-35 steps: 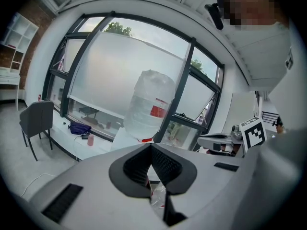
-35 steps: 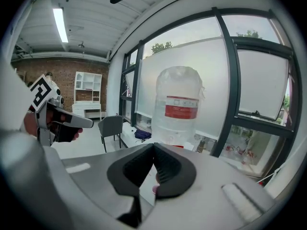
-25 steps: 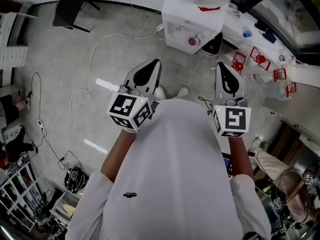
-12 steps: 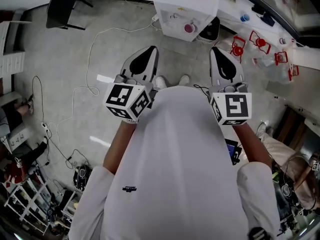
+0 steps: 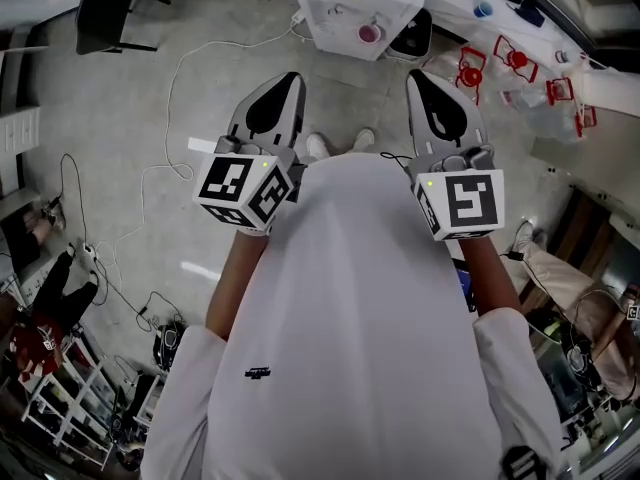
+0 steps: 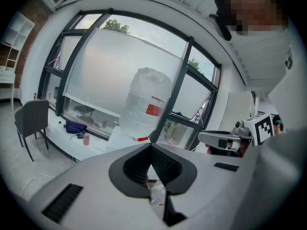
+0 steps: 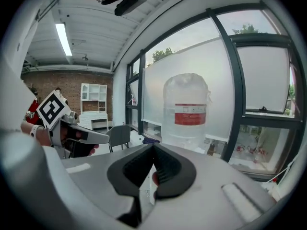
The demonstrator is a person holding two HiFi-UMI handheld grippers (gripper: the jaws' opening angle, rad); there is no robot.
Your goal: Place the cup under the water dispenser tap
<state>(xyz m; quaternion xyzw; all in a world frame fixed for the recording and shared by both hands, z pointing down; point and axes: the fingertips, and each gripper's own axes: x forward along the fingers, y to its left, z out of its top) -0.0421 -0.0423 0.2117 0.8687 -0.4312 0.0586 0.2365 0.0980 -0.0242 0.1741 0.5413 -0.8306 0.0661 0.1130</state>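
Note:
In the head view a white water dispenser (image 5: 345,3) stands on the floor at the top centre. A pink cup (image 5: 369,34) sits at its front. My left gripper (image 5: 287,84) and right gripper (image 5: 419,78) are held side by side at chest height, both pointing toward the dispenser and well short of it. Both are shut with nothing in them. The left gripper view shows the big clear bottle (image 6: 144,102) on top of the dispenser above my shut left gripper (image 6: 150,146). In the right gripper view the bottle (image 7: 186,109) also stands ahead of my right gripper (image 7: 153,150).
A black chair (image 5: 105,8) stands at the top left, with white cables (image 5: 170,118) trailing over the concrete floor. A dark bin (image 5: 412,38) stands next to the dispenser. A white counter with red items (image 5: 515,60) and a blue cup (image 5: 483,10) runs along the right.
The head view has shifted: both grippers sit higher in the picture and the dispenser has slid toward the top edge. Both grippers stay shut and side by side.

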